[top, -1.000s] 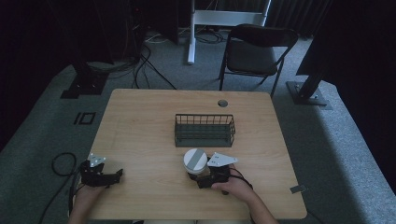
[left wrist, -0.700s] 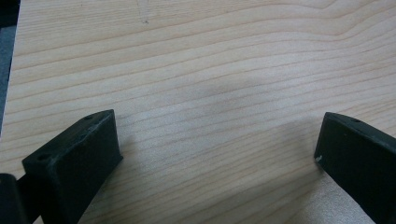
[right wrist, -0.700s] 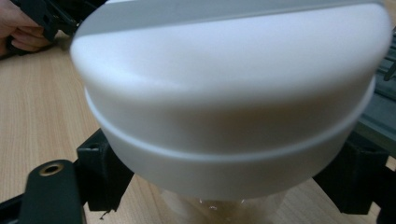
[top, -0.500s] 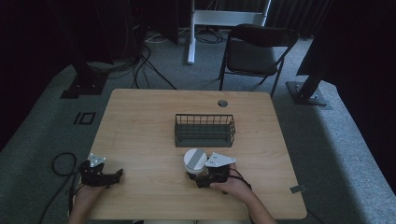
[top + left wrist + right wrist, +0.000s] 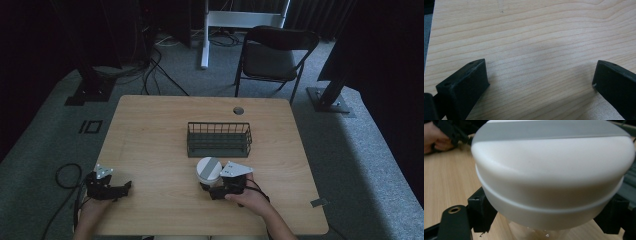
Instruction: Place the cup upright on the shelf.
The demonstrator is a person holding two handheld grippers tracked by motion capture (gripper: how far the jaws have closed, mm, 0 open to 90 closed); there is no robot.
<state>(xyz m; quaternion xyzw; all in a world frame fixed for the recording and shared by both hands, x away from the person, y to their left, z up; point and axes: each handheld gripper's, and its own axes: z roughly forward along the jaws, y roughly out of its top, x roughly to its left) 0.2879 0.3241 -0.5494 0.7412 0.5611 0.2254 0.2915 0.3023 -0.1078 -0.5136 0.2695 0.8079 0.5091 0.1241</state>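
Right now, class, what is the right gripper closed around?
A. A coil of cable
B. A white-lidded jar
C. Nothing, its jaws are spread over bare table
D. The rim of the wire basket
B: in the right gripper view, the right gripper has a black jaw on each side of the white-lidded jar, which stands in front of the wire basket in the high view.

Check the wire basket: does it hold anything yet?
Empty. The wire basket shows only bare mesh; the white-lidded jar stands on the table in front, between the right gripper's fingers.
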